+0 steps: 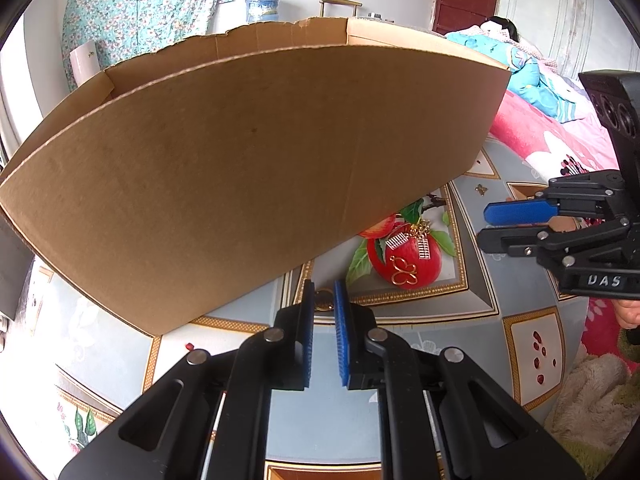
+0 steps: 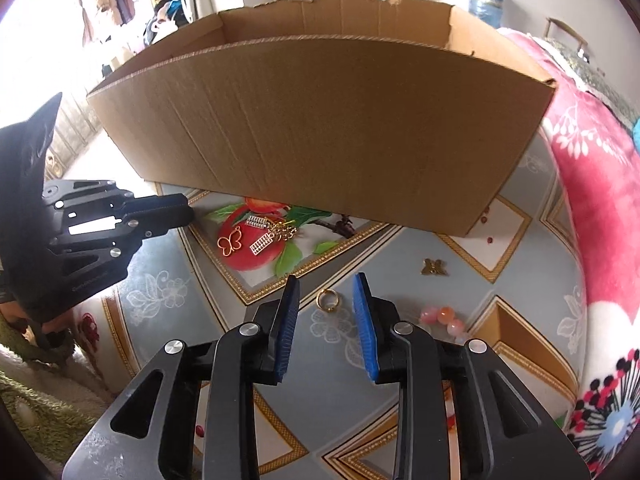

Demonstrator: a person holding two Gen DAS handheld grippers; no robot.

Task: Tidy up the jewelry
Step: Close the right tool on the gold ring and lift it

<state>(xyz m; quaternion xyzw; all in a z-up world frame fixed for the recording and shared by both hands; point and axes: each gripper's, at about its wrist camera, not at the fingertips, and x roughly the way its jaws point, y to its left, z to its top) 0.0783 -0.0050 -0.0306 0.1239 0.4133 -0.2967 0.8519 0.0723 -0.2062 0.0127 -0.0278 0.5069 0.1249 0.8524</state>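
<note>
The right tool (image 2: 325, 312), jaws partly open and empty, points down at the gold ring (image 2: 327, 301) lying flat on the desk (image 2: 332, 340) just ahead, between its tips.

A pink flowery blanket (image 2: 600, 184) lies beside the patterned tablecloth (image 2: 360, 336). A blue water jug (image 1: 263, 7) stands far back.
</note>
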